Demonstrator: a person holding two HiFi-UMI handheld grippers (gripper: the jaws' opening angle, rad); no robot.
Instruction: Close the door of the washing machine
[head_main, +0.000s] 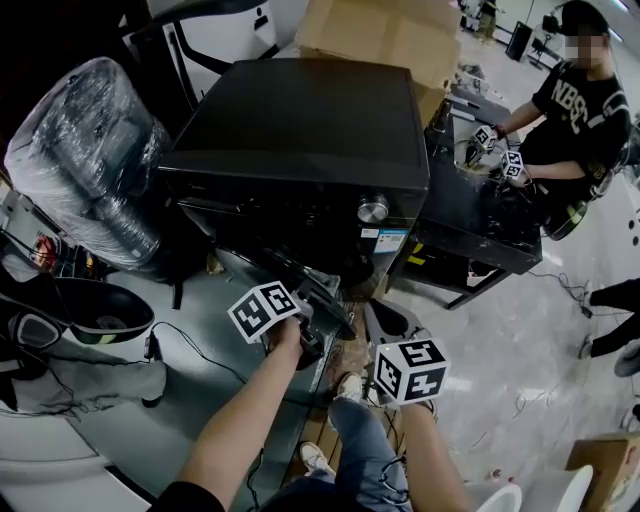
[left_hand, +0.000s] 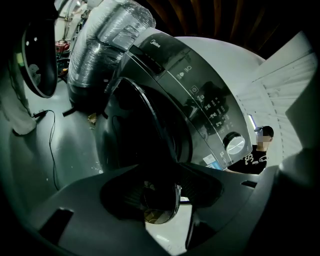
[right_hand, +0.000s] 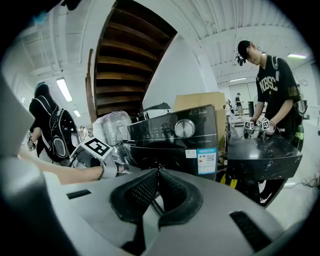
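Left gripper view: washing machine (left_hand: 200, 100) door (left_hand: 150, 130) open, inside too dark to judge.

Findings: the left gripper (left_hand: 162, 197) has its jaws wide apart. The right gripper (right_hand: 159, 172) has its jaws closed, pads meeting, with nothing between them. Both bare forearms extend forward, with the left forearm (head_main: 250, 420) reaching further ahead than the right forearm (head_main: 432, 465).

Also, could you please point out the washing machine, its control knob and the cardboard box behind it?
washing machine (head_main: 300, 110): head view, middle of its dark top.
control knob (head_main: 372, 209): head view, its silver face.
cardboard box (head_main: 385, 30): head view, its flat top.
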